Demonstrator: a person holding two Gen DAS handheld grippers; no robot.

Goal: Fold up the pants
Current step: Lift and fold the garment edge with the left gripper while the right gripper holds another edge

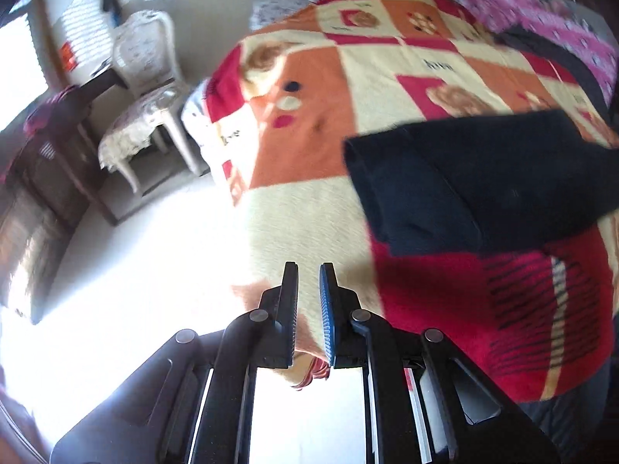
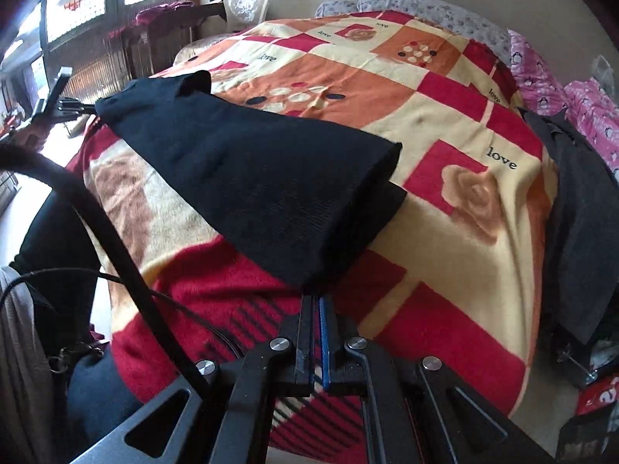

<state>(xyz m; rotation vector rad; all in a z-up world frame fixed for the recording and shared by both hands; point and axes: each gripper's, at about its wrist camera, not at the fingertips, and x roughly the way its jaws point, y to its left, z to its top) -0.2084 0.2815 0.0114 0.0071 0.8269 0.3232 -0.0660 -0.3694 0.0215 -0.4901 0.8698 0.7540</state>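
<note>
The black pants (image 2: 247,178) lie folded on the patterned blanket (image 2: 445,123) of the bed. In the right wrist view my right gripper (image 2: 316,301) is shut on the near corner of the pants. My left gripper (image 2: 77,110) shows at the far left of that view, beside the pants' far corner. In the left wrist view the left gripper (image 1: 308,270) is slightly open and holds nothing, above the blanket's edge (image 1: 294,224). The pants (image 1: 479,185) lie to its upper right, apart from it.
A white chair (image 1: 147,77) and dark wooden furniture (image 1: 42,178) stand left of the bed. Dark grey clothing (image 2: 580,232) lies along the bed's right side, with pink bedding (image 2: 572,92) behind it. A black cable (image 2: 116,255) crosses the lower left.
</note>
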